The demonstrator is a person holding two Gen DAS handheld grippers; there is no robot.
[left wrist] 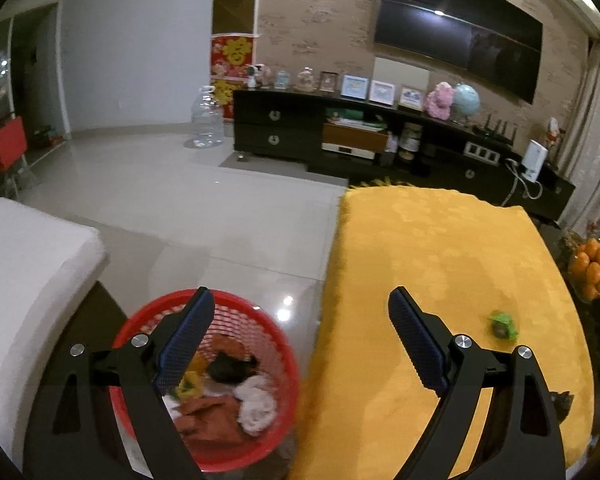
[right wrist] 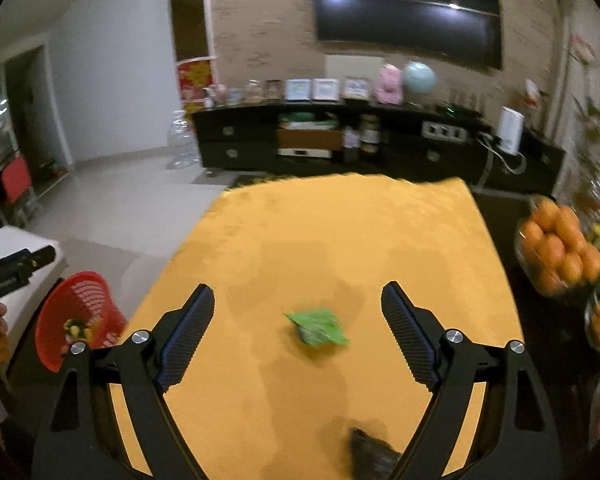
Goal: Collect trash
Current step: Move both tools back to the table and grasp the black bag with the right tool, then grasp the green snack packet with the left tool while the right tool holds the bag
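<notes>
Fingers [right wrist: 408, 340] of my right gripper [right wrist: 298, 336] spread wide, empty; green wrapper [right wrist: 318, 328] lies between them at twelve o'clock on the yellow table [right wrist: 340, 232]. I'd descend straight, then pinch its crumpled middle.

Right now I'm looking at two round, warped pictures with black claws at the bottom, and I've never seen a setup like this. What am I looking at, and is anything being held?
Those claws are two handheld grippers; a person carries one in each hand, and no robot arm is involved. Each has a fisheye camera looking forward along its two fingers, which warps the room.

One picture comes from the left gripper. It hangs over the gap between a red mesh basket, already holding crumpled paper and scraps, and a table under a yellow cloth.

The other comes from the right gripper, which is above that table. A crumpled green wrapper lies on the cloth between its fingers, apart from both. A dark scrap lies nearer the camera, too blurred to name.

Both grippers are open and hold nothing. Oranges sit off to the right.
</notes>
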